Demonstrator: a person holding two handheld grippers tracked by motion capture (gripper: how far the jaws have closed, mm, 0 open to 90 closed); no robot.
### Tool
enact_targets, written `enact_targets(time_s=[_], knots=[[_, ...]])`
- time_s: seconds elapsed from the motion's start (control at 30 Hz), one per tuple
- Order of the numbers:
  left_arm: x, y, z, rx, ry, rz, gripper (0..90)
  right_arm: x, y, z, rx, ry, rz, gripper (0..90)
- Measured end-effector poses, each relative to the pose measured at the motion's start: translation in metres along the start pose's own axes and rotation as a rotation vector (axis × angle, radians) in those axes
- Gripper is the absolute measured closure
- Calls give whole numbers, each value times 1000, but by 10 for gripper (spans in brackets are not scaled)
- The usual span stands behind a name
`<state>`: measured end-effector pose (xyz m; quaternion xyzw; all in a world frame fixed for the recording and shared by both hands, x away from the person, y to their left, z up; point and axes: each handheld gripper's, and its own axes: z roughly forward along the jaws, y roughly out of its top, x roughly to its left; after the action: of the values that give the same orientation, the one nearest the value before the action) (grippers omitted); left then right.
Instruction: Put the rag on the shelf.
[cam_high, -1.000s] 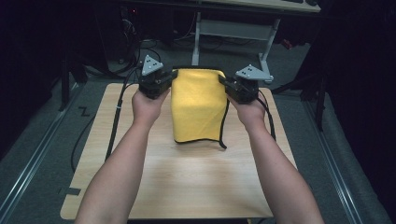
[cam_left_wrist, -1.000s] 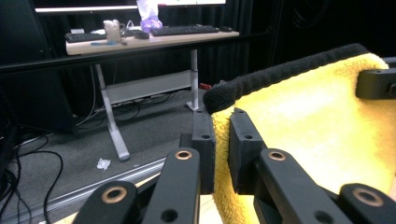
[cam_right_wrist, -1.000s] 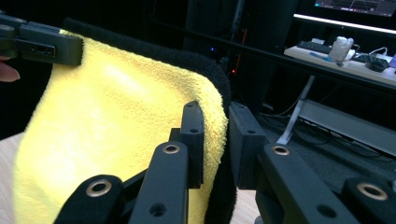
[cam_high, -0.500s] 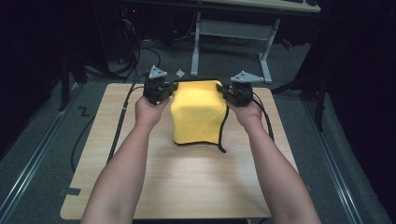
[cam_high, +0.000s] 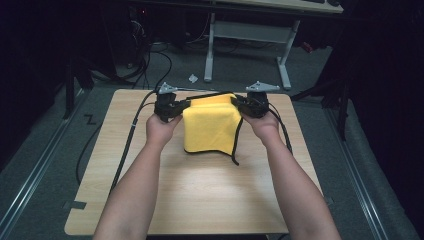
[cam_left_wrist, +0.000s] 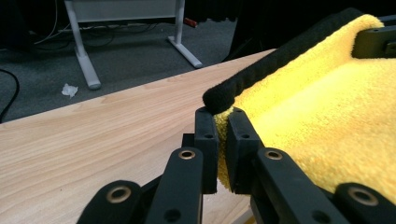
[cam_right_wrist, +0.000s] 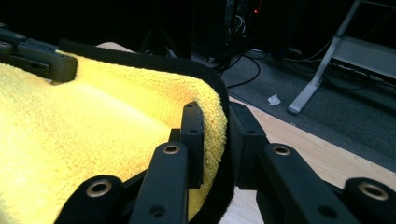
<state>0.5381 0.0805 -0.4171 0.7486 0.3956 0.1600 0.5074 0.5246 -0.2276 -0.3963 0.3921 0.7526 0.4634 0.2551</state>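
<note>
Over the table, high view: a yellow cloth (cam_high: 210, 127) with a black edging hangs between the left gripper (cam_high: 176, 106) and the right gripper (cam_high: 242, 105), above the far half of the wooden table (cam_high: 200, 195).
High view, cloth's lie: the held top edge runs across the table from one gripper to the other; the long axis runs from that edge toward the person, and the lower hem appears to meet the tabletop.
Left gripper view, grip: the left gripper (cam_left_wrist: 222, 140) is clenched on a corner of the cloth (cam_left_wrist: 322, 121), yellow pile squeezed between the pads just under the rolled black edging (cam_left_wrist: 280, 60).
Left gripper view, change: these jaws have just been closing a little tighter on the cloth.
Right gripper view, grip: the right gripper (cam_right_wrist: 215, 140) pinches the opposite corner, the cloth (cam_right_wrist: 93, 135) and its edging (cam_right_wrist: 212, 86) folded between the jaws (the left gripper's jaw shows far off at the other corner).
Risk, slip: each hold is only a small bite of a corner, so a pull apart could probably tug it free.
Risk, skew: if one hand sinks faster, the cloth would likely land crooked or bunch where the hem already rests.
</note>
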Motion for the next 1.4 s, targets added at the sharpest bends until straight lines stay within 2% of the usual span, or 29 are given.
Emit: enact_targets(time_s=[0.17,0.47,0.53,0.57,0.7,0.8,1.03,1.1,1.17,1.23,1.4], knots=[[1,-6,0,9,-5,-8,846,0,-3,4,9,15,20,776],[0,-32,7,22,-37,-38,846,-4,-20,6,31,39,74,771],[0,-34,7,24,-39,-41,846,-4,-22,7,30,43,83,770],[0,-35,6,23,-39,-42,846,-5,-26,8,35,56,106,760],[-2,-39,5,28,-42,-40,847,-7,-31,9,32,64,140,750],[-2,-43,5,28,-48,-44,847,-6,-32,9,28,65,141,752],[-2,-51,7,50,-55,-46,847,-4,-40,12,30,75,181,745],[-4,-52,7,54,-57,-45,846,-5,-42,12,29,70,192,714],[-6,-51,6,57,-52,-40,840,-6,-43,11,25,43,195,651],[-5,-51,5,63,-55,-52,807,-9,-43,9,32,28,205,610],[-4,-52,2,57,-52,-47,783,-12,-39,3,30,-9,184,540]])
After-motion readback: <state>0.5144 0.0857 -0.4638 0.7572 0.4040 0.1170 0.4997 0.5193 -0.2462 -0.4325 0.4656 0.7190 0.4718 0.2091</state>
